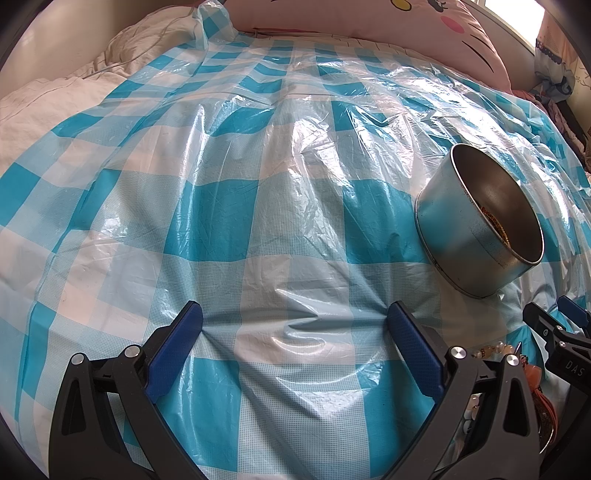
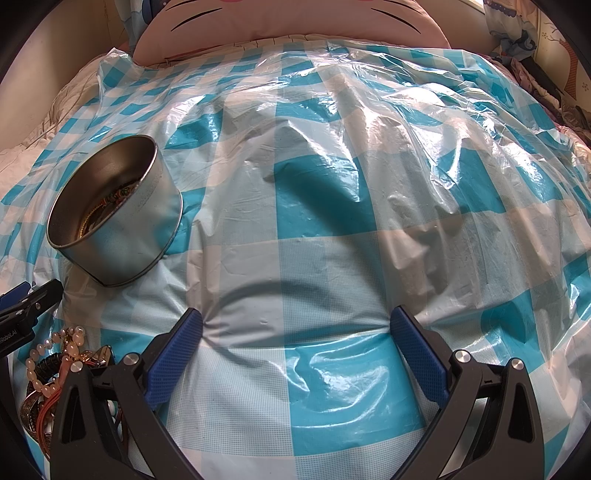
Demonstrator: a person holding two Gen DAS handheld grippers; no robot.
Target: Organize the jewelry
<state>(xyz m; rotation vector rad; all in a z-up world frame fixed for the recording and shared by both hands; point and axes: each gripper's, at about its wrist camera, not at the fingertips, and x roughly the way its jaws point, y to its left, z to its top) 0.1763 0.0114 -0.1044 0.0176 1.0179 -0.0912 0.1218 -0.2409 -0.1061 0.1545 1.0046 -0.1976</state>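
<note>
A round metal tin stands on the blue-and-white checked plastic sheet, with gold and beaded jewelry lying inside it. The right wrist view has the same tin at the left. A heap of jewelry with pearl beads, orange cord and bangles lies at the lower left of that view, partly hidden by my gripper's frame. In the left wrist view the jewelry heap peeks out at the lower right. My left gripper is open over bare sheet. My right gripper is open too, empty.
A pink cartoon-cat pillow lies along the far edge of the bed. Cream bedding shows past the sheet's left edge. Folded clothes and a patterned curtain sit at the far right. The sheet is wrinkled and glossy.
</note>
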